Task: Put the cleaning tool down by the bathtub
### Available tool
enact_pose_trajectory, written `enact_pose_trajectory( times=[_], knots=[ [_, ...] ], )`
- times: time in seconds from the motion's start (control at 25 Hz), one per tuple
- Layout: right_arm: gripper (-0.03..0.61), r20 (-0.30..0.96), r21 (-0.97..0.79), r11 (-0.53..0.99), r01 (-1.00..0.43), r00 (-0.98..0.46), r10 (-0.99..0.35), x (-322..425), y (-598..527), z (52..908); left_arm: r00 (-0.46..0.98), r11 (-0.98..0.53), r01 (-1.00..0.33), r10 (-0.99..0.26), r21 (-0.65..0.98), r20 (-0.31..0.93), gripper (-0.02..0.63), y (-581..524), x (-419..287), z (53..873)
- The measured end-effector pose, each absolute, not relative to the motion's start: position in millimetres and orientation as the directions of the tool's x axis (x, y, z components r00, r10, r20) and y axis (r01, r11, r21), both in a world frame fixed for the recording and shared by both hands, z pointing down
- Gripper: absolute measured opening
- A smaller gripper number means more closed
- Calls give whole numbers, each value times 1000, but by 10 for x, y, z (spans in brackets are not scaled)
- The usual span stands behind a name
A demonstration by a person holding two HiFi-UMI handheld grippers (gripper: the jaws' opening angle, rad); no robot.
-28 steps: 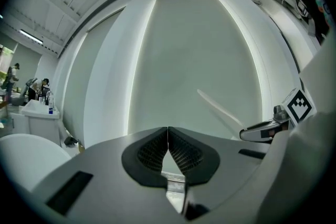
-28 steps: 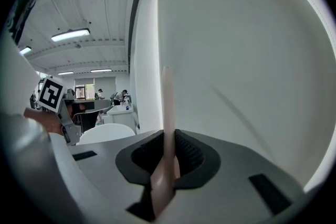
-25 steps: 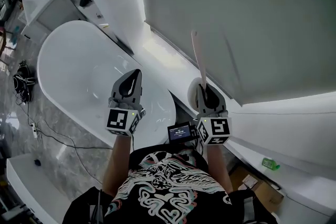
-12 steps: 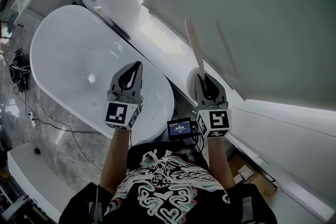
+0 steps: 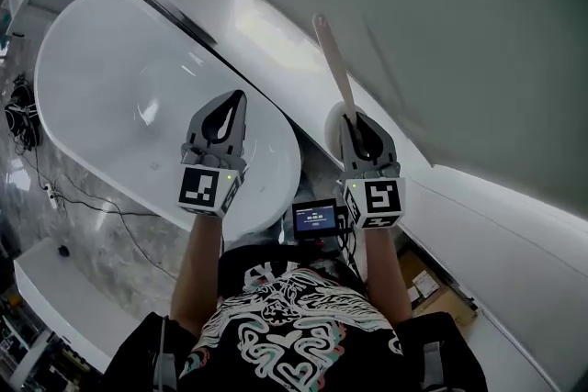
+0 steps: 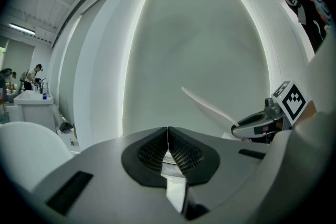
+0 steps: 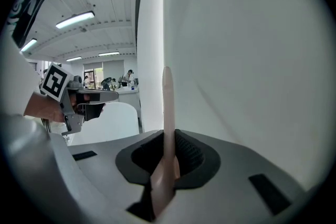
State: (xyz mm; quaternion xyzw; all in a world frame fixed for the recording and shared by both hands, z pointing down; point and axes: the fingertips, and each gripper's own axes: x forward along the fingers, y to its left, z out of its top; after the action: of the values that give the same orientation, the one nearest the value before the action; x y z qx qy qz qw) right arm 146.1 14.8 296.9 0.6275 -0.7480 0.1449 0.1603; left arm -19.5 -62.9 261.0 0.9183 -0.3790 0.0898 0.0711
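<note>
Pinching the cleaning tool [image 5: 333, 64] by its handle, the right gripper [image 5: 352, 122] is held just beside the bathtub [image 5: 101, 96] — handle pointing up, probably ready for lowering — while the left gripper [image 5: 235, 101] (jaws pressed together, empty) is held over it.

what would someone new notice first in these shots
The big white oval bathtub fills the head view's left. Beside it, the right gripper is shut on a long pale flat cleaning-tool handle that points out toward the grey wall panel. The left gripper shows over the tub's near end, jaws together and empty.
</note>
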Motion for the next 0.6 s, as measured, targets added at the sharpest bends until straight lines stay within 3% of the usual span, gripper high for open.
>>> enact_pose_trajectory(
  times=[0.6],
  knots=[
    [74, 494, -30, 242, -970, -225, -840, 1327, -178, 3755, 653, -640, -756, -720, 137, 236, 17, -930, -248, 3277]
  ],
)
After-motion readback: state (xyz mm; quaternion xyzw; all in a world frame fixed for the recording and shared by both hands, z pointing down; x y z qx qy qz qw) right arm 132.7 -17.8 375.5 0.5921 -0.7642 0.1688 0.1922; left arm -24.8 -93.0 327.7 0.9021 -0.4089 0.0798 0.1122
